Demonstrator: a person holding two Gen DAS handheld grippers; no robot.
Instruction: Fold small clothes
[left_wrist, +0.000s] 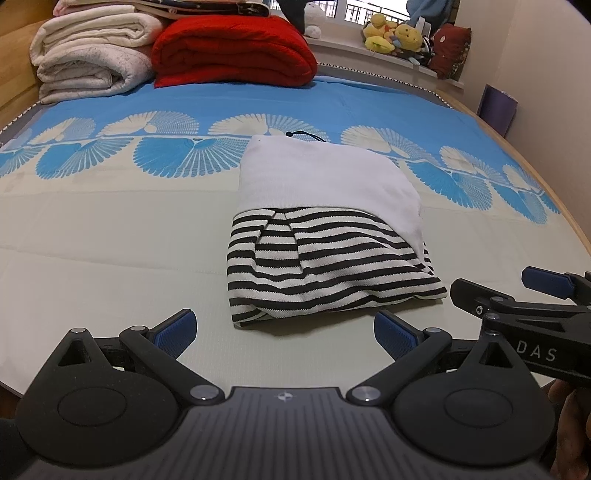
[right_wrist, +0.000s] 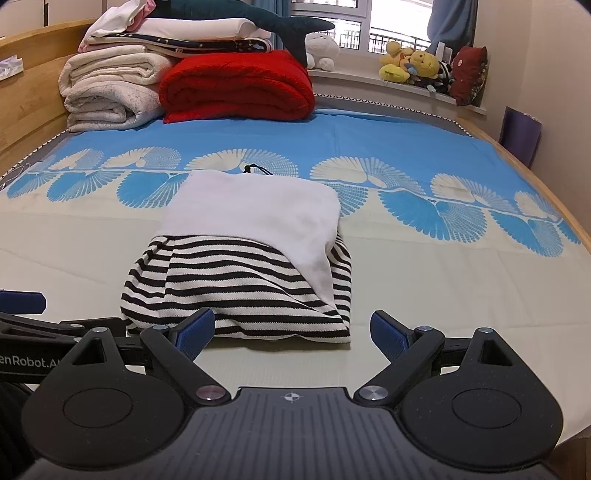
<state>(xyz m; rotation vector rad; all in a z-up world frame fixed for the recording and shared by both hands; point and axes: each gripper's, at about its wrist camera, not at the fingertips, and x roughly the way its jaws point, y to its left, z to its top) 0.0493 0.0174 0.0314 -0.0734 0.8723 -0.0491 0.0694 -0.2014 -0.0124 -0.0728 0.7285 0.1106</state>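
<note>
One garment: striped garment (left_wrist: 325, 269), folded into a bundle with its white part on top, lying mid-bed on the sheet (left_wrist: 110, 229).
Left gripper (left_wrist: 285, 328): jaws wide apart, empty, just short of the bundle.
Right gripper (right_wrist: 292, 328): spread open too, nothing held.
Backdrop: red blanket (right_wrist: 236, 83), stacked by the headboard.

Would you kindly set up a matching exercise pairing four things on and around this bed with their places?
Things:
1. Striped garment
2. Red blanket
3. Plush toys
4. Left gripper

Places:
A. On the windowsill
B. Open, just short of the garment's near edge
C. Folded in the middle of the bed
D. At the head of the bed, beside white blankets

Pairs: 1-C, 2-D, 3-A, 4-B
</note>
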